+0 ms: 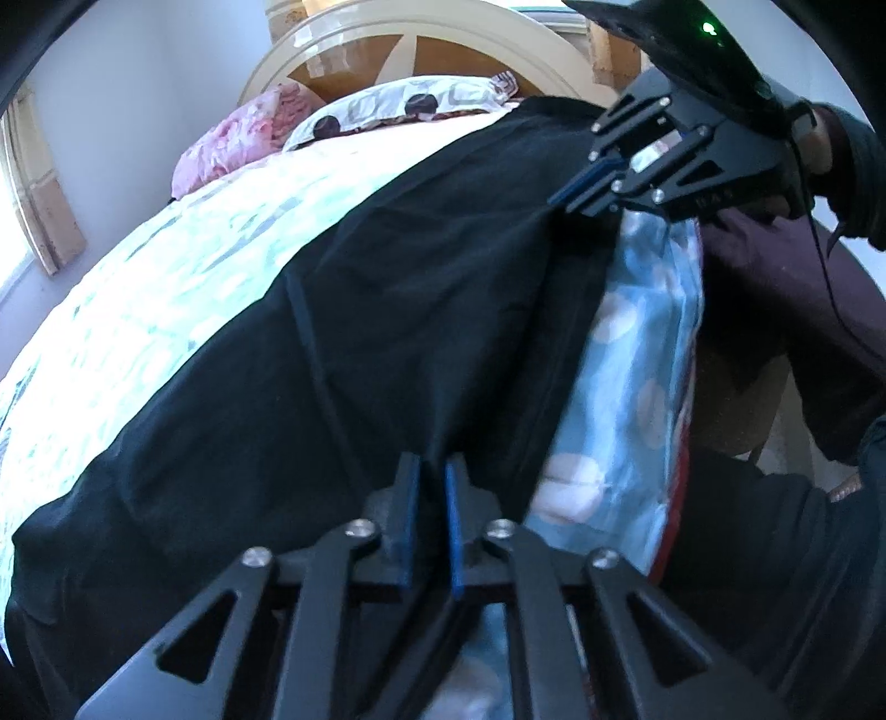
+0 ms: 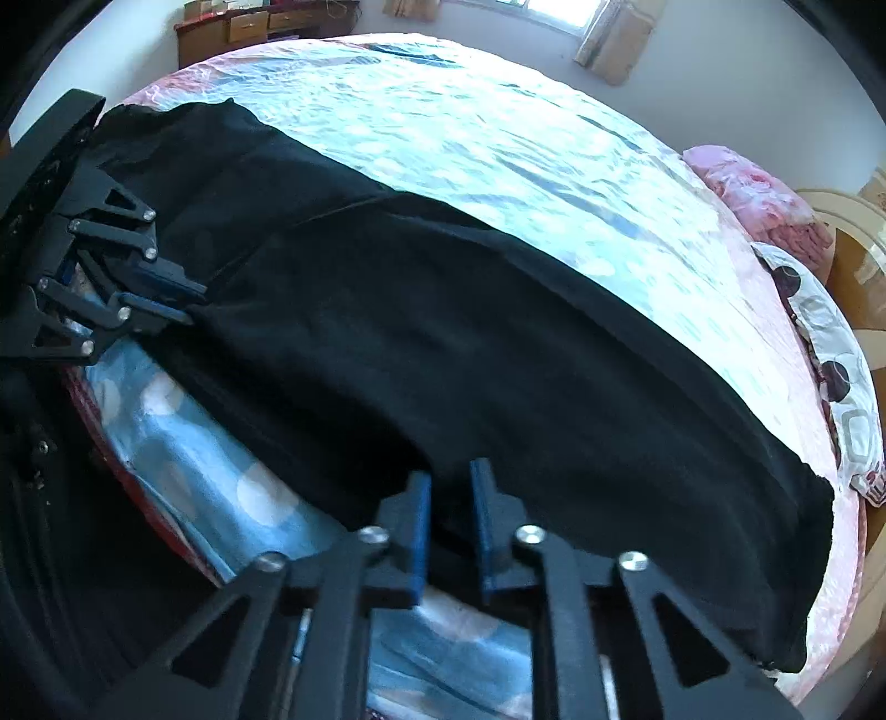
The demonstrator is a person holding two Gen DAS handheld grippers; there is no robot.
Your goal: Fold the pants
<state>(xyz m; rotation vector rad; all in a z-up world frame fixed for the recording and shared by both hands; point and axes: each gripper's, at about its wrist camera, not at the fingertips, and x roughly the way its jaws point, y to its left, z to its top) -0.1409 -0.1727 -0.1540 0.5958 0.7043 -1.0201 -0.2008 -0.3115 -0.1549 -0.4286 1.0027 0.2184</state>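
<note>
Black pants [image 1: 343,332] lie stretched along the near side of the bed [image 1: 166,288]; they also fill the middle of the right wrist view [image 2: 498,354]. My left gripper [image 1: 432,471] has its blue pads close together around the pants' near edge. It also shows at the left of the right wrist view [image 2: 194,302], pinching the cloth. My right gripper [image 2: 449,476] holds the near edge between narrowly spaced pads. In the left wrist view it [image 1: 565,196] sits at the upper right on the pants' edge.
The bed has a pale blue patterned cover [image 2: 498,144]. A pink pillow [image 1: 232,144] and a spotted pillow [image 1: 398,105] lie by the cream headboard [image 1: 421,33]. The bed's side [image 1: 626,360] drops at the near edge. A dresser [image 2: 243,27] stands far away.
</note>
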